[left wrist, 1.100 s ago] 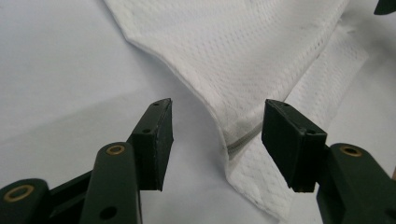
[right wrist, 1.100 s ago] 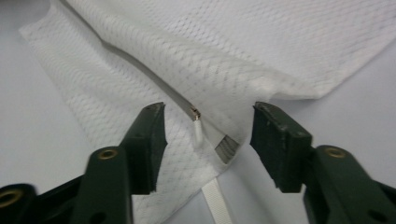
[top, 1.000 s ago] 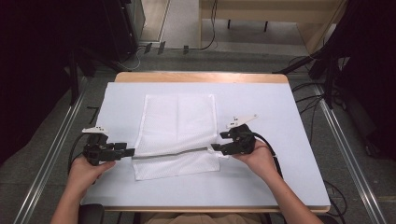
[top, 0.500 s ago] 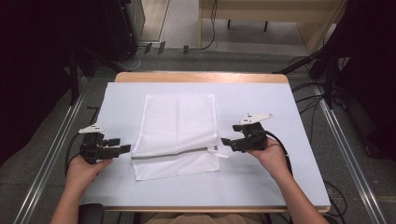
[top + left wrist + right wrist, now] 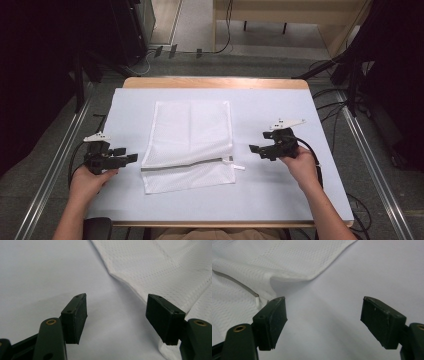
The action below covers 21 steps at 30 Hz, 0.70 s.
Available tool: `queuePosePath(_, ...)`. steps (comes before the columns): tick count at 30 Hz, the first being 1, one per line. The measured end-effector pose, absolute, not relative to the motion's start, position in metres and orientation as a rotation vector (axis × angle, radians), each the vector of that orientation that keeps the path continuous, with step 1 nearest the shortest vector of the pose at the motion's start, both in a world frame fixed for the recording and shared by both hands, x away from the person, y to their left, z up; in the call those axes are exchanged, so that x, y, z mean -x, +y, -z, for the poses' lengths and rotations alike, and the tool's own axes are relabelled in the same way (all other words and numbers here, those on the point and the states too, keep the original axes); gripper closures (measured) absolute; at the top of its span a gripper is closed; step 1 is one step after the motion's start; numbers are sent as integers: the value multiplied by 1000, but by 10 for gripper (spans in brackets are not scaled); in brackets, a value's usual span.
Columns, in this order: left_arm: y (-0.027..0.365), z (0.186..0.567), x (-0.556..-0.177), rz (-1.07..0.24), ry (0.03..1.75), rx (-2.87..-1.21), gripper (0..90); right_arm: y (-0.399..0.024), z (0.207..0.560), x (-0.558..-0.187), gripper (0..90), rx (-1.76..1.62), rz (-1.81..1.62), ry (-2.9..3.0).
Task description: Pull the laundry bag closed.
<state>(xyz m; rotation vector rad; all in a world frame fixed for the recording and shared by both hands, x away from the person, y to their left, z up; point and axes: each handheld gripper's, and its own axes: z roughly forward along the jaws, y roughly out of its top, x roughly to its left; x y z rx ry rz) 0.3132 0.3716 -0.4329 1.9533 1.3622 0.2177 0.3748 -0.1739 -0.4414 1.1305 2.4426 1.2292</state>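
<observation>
A white mesh laundry bag (image 5: 187,145) lies flat on the pale table (image 5: 300,200), a grey zipper (image 5: 187,164) running across its near part. My left gripper (image 5: 131,155) rests on the table just left of the bag, open, with nothing between its jaws; the bag's edge (image 5: 130,287) lies beyond them. My right gripper (image 5: 255,149) sits to the right of the bag, apart from it. Its jaws have just been opening and nothing is between them. The zipper end (image 5: 257,296) and the bag's corner (image 5: 294,277) lie just past its left jaw.
Cables trail from both grippers over the table sides. Metal rails (image 5: 60,165) run along both sides of the table, and dark equipment stands at the far left and right. A wooden table edge (image 5: 215,82) shows at the back.
Both grippers let go of the bag and drew outward, the right one farther to the right. The bag's near fold has settled flatter on the table.
</observation>
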Motion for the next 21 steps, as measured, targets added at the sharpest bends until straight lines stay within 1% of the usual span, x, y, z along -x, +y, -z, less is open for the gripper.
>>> queuePosePath(21, 371, 437, -315, -227, 1389, -1977, 326, -178, 447, -379, 215, -1162, -1188, 2455)
